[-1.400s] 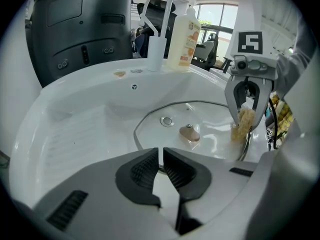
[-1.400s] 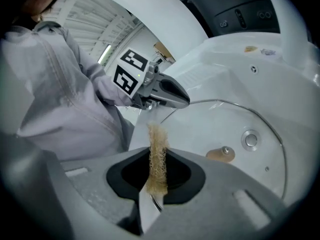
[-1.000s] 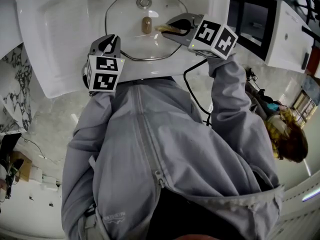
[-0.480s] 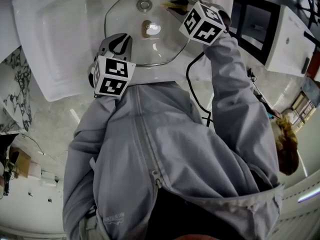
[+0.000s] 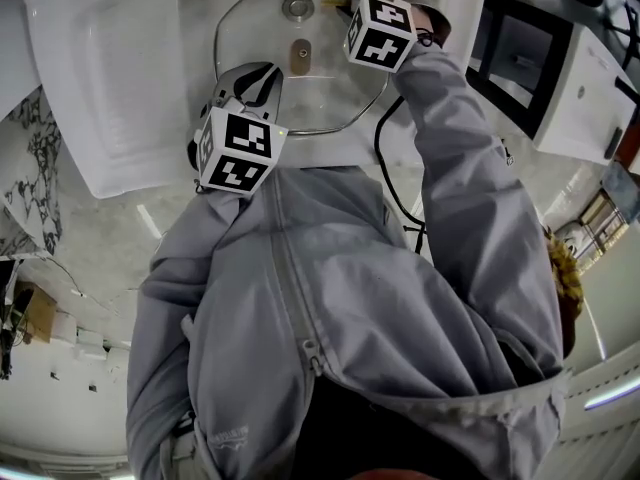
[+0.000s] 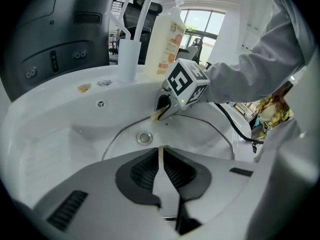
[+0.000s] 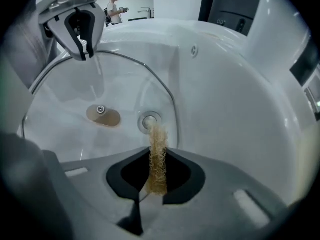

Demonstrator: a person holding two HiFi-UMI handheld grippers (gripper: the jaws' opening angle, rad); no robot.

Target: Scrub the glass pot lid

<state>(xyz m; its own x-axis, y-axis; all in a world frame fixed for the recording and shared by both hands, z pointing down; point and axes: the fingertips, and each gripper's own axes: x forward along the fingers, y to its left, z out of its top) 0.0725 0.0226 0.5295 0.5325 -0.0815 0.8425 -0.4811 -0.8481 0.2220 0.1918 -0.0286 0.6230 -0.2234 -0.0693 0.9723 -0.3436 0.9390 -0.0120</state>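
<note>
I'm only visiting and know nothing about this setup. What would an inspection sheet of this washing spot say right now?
Surface: white sink basin, with the lid lying inside it.
Job's things: glass pot lid with a brown knob; tan loofah scrubber.
Clutter: labelled bottle and white cup on the sink's ledge.
Grippers: left tongs shut on the lid's rim; right tongs shut on the loofah, pointing down.
Cables: black cable beside the right sleeve.
Surroundings: dark-fronted appliance beside the sink; a person far off.
</note>
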